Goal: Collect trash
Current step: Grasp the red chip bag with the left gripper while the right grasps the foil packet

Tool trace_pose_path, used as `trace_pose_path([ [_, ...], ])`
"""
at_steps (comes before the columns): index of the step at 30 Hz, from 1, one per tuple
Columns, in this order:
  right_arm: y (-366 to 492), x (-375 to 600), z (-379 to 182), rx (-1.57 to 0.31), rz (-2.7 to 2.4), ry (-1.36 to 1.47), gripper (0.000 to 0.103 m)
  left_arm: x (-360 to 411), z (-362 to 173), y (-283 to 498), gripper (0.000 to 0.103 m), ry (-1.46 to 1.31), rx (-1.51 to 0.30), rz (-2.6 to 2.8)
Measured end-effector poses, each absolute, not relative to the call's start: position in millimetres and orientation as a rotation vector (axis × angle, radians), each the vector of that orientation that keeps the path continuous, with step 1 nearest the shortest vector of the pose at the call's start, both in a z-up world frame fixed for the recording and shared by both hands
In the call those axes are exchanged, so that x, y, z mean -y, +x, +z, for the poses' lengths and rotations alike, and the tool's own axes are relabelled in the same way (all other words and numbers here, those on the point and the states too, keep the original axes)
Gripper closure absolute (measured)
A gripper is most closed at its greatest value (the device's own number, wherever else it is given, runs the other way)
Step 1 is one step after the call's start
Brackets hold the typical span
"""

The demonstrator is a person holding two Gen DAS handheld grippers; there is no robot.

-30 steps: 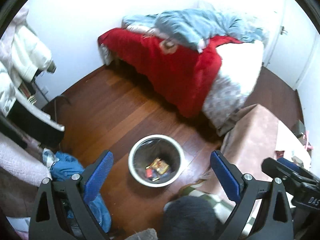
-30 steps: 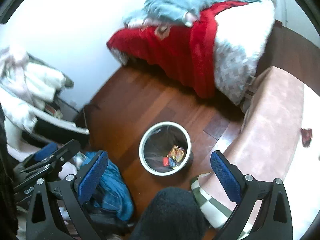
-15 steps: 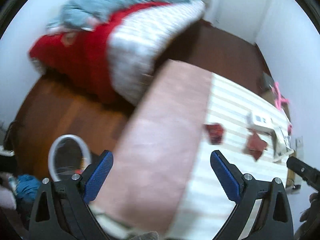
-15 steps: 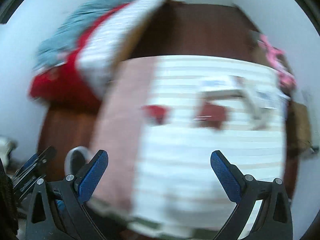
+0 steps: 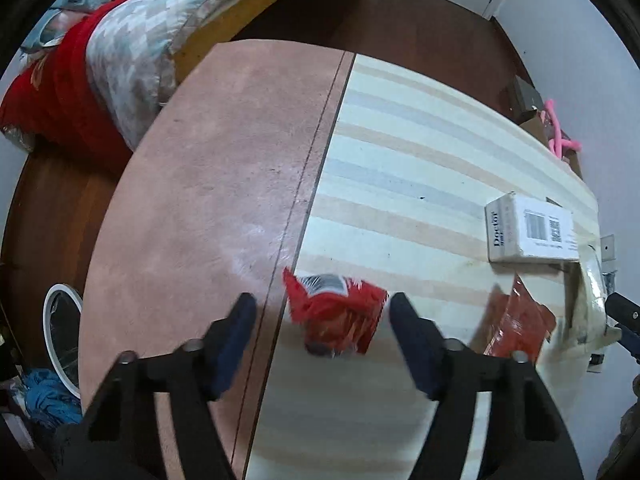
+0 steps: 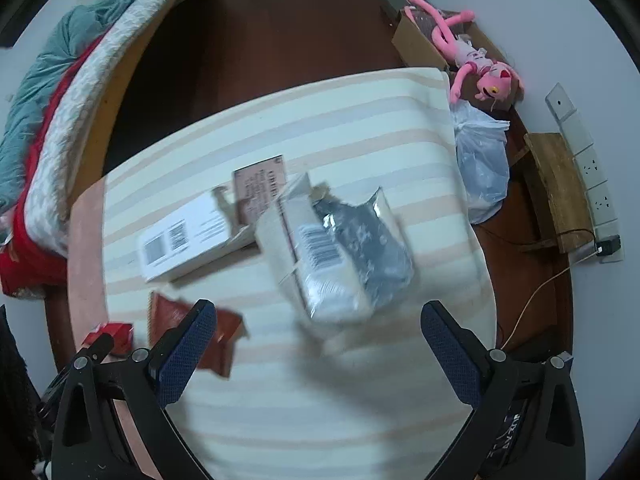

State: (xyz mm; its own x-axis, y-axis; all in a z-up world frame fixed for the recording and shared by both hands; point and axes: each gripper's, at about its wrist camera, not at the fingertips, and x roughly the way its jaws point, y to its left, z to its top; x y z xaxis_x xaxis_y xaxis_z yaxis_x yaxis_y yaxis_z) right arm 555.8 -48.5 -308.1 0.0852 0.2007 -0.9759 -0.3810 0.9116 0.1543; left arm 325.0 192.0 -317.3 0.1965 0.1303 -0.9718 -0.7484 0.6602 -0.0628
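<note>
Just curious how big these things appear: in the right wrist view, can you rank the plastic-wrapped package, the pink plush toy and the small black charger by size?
1. Plastic-wrapped package, though it sits nearest the camera.
2. Pink plush toy.
3. Black charger, clearly smallest.

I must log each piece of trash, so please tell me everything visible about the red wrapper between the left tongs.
The red wrapper is a crumpled, glossy packet, foil or plastic by its look, with a white and grey printed patch near its top. It lies on the striped cover, beside the seam to the pink cover. The left tongs are closing around it, pads not yet touching. Motion blurs its lower edge.
</note>
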Motion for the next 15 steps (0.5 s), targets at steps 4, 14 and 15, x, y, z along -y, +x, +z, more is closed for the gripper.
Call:
trace_pose_path([
  [4, 564.6, 41.7, -323.7, -1.438, 0.441, -0.163, 0.000, -188.1, -318.5, 329.0, 0.062, -0.590, -1.233, 0.658],
  [14, 564.8, 35.4, -338.3, -1.459, 0.458, -0.178, 0.042, -184.7, -314.7, 334.7, 0.070, -0.524, -1.211, 0.659],
  [15, 563.3, 34.7, -338.0, -1.457, 0.463, -0.183, 0.045, -185.4, -314.1, 334.4, 0.070, -0.520, -1.209, 0.661],
])
